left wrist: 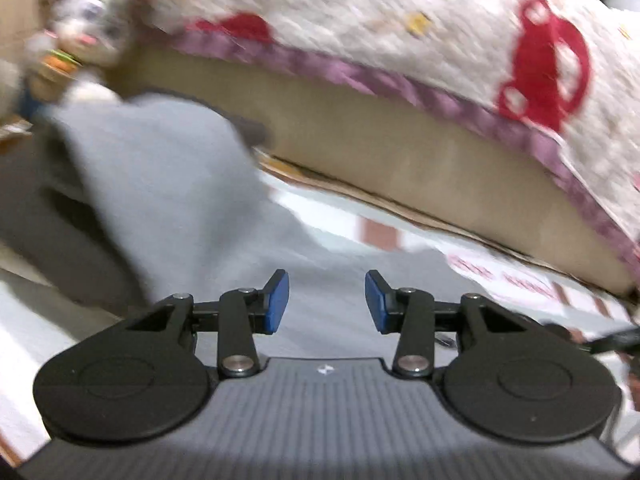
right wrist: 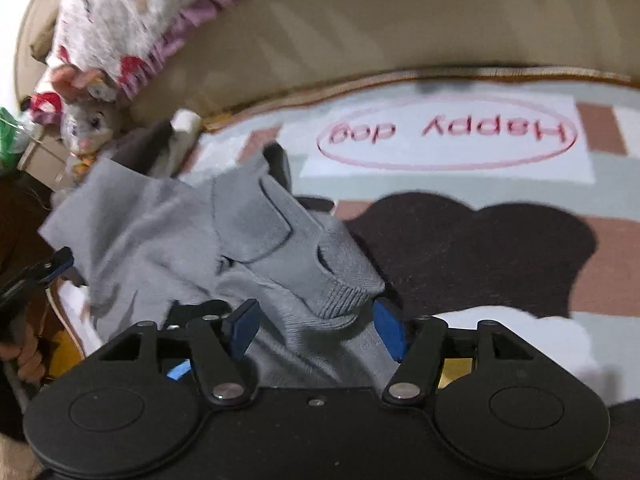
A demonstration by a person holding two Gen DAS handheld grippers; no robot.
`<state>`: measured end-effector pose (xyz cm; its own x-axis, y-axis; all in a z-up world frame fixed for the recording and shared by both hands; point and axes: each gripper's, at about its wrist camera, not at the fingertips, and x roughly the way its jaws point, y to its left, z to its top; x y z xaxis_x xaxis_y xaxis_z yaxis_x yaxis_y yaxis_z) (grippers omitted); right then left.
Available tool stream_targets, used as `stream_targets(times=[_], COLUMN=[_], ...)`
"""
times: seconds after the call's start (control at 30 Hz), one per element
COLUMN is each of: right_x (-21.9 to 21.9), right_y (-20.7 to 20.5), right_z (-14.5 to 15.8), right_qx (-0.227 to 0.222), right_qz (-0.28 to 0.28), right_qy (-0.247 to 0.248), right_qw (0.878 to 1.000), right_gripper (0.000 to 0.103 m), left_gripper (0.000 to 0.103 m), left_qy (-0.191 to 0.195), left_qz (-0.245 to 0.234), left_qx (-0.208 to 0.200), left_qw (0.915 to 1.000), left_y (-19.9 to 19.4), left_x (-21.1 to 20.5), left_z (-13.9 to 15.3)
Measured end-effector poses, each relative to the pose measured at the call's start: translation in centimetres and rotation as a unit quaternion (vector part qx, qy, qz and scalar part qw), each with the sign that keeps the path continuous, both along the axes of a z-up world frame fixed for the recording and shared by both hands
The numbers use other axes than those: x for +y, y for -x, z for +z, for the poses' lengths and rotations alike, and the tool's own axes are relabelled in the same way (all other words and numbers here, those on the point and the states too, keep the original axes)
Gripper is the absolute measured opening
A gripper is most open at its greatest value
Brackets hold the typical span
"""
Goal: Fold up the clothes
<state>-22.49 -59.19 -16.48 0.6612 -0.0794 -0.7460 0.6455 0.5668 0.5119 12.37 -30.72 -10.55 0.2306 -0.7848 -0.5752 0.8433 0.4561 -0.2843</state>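
A grey knitted garment (right wrist: 224, 240) lies crumpled on a patterned blanket (right wrist: 500, 216), with a ribbed cuff (right wrist: 344, 296) folded over toward me. My right gripper (right wrist: 316, 326) is open, and its blue pads sit on either side of the grey cloth just below the cuff. My left gripper (left wrist: 327, 300) is open and empty, low over the same grey garment (left wrist: 168, 176), which looks blurred in the left wrist view. The left gripper also shows at the left edge of the right wrist view (right wrist: 52, 268), beside the garment's left side.
A beige cushioned rim (right wrist: 380, 28) curves around the blanket. A white quilt with red cars and a purple frill (left wrist: 400, 24) lies on top of it. A grey plush toy (right wrist: 86, 124) sits at the left end. "Happy dog" lettering (right wrist: 448, 132) is on the blanket.
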Motion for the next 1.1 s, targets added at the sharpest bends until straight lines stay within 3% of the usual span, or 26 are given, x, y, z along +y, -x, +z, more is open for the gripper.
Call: stream_targets(times=[0.1,0.17,0.2,0.3,0.4,0.47,0.6,0.63,0.67,0.73,0.77,0.8,0.87,1.0,1.03,1.07,1.1], right_x=[0.3,0.4,0.3,1.2,2.8,3.8,6.5,7.1,7.5,8.2,8.2,8.3,8.1,6.3,5.8,5.4,4.8], right_y=[-1.9,-2.8,-2.9,-3.2,-4.4,-5.2,-7.1,-7.4,-7.6,-7.9,-8.1,-8.6,-9.1,-8.2,-7.6,-7.2,-6.7], right_z=[-1.9,-2.6,-2.3,0.8,5.3,7.3,9.4,9.4,9.2,8.7,8.5,8.4,8.1,7.5,7.7,7.7,7.7], right_qx=[0.015,0.015,0.013,-0.037,-0.06,-0.072,-0.089,-0.093,-0.1,-0.113,-0.11,-0.102,-0.096,-0.129,-0.128,-0.113,-0.084], right_qz=[0.004,0.02,0.002,-0.033,-0.022,0.0,0.05,0.055,0.054,0.054,0.06,0.067,0.078,0.103,0.112,0.12,0.122], right_qy=[0.024,0.037,0.029,0.023,0.066,0.064,0.059,0.052,0.039,0.013,0.004,0.006,0.004,-0.019,-0.001,0.022,0.057], right_qw=[1.0,0.999,0.999,0.999,0.996,0.995,0.993,0.993,0.993,0.992,0.992,0.993,0.992,0.986,0.985,0.986,0.987], right_gripper=[0.067,0.024,0.024,0.021,0.02,0.02,0.019,0.017,0.016,0.016,0.016,0.016,0.017,0.023,0.029,0.048,0.054], left_gripper=[0.041,0.042,0.042,0.042,0.043,0.045,0.066,0.065,0.075,0.078,0.075,0.053,0.027,0.011,0.011,0.011,0.011], left_qy=[-0.018,-0.026,-0.019,0.061,0.076,0.082,0.143,0.145,0.139,0.127,0.12,0.117,0.106,0.066,0.06,0.057,0.053], left_qz=[-0.039,-0.062,-0.076,-0.131,-0.18,-0.201,-0.244,-0.256,-0.257,-0.259,-0.26,-0.258,-0.262,-0.219,-0.202,-0.189,-0.175], left_qx=[0.034,0.047,0.061,0.135,0.098,0.06,0.082,0.087,0.093,0.106,0.112,0.12,0.144,0.133,0.141,0.15,0.16], left_qw=[0.9985,0.9967,0.9951,0.9804,0.9758,0.9743,0.9558,0.9519,0.9519,0.9518,0.9516,0.9515,0.9484,0.9645,0.9673,0.9688,0.9701], left_y=[1.1,1.5,1.6,1.6,3.1,4.3,5.1,5.4,5.6,6.0,6.2,6.2,5.6,4.9,4.4,3.8,3.3], left_x=[-3.8,-6.4,-7.3,-6.3,-3.7,-2.7,-2.6,-2.8,-3.0,-3.6,-3.8,-4.1,-4.6,-4.0,-3.6,-3.2,-2.9], left_z=[-0.7,-0.7,-0.7,-1.8,-2.3,-1.7,-0.4,-0.3,-0.8,-1.6,-2.1,-2.5,-3.4,-2.8,-3.0,-3.3,-3.6])
